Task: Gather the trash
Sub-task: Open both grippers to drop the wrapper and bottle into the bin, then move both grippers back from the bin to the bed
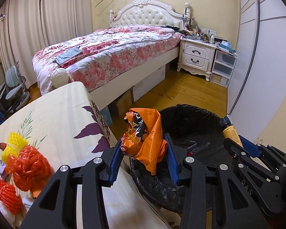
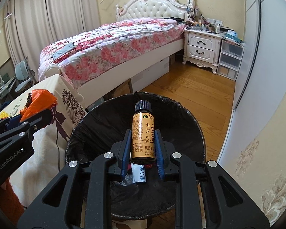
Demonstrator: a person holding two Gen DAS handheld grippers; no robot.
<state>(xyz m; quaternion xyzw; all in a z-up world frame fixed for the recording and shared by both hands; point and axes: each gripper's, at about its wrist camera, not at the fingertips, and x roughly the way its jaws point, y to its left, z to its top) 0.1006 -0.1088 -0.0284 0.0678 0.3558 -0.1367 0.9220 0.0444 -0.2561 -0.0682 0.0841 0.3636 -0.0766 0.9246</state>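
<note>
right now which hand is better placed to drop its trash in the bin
Right. The right gripper holds the bottle squarely over the bin; the left gripper holds its orange wrapper at the rim.
</note>
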